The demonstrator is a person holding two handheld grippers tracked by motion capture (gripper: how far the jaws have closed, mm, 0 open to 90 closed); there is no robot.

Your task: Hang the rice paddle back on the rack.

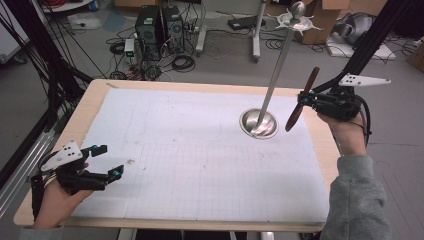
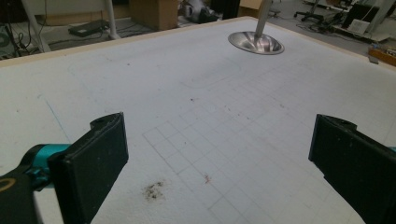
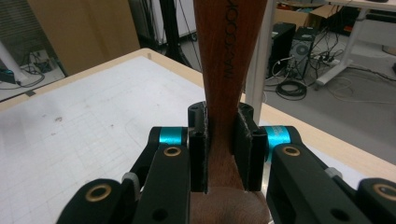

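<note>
I see the right gripper (image 3: 220, 154) closed on a brown wooden utensil (image 3: 224, 70); both pads press its narrow neck, and the handle runs up and away from the jaws, with stamped lettering along it. In the high view the right gripper (image 1: 304, 99) is held above the table's right edge (image 1: 324, 150), and the wooden utensil (image 1: 301, 100) hangs tilted in it, lower end toward the steel stand's base (image 1: 258, 123), upper end away. I cannot tell whether the lower end clears the base or touches it.

Just beyond that gripper's jaws the stand's pole (image 1: 280, 62) rises from the round base, leaning in the high view and ending in a ball and a small branched top (image 1: 296, 17).

The left gripper (image 1: 102, 161) lies low over the near left corner, jaws wide apart, nothing between them. Ahead of its jaws, in the left gripper view, the white gridded board (image 2: 210, 93) runs bare to the base (image 2: 256, 43); a dark smudge (image 2: 153, 190) sits just in front, a few reddish specks farther on. Between the two grippers the board is open.

The board leaves a wooden margin of table (image 1: 95, 100) on the left and far sides. Beyond the far edge: grey floor, two computer towers (image 1: 160, 25), coiled cables, desk legs, cardboard boxes.
</note>
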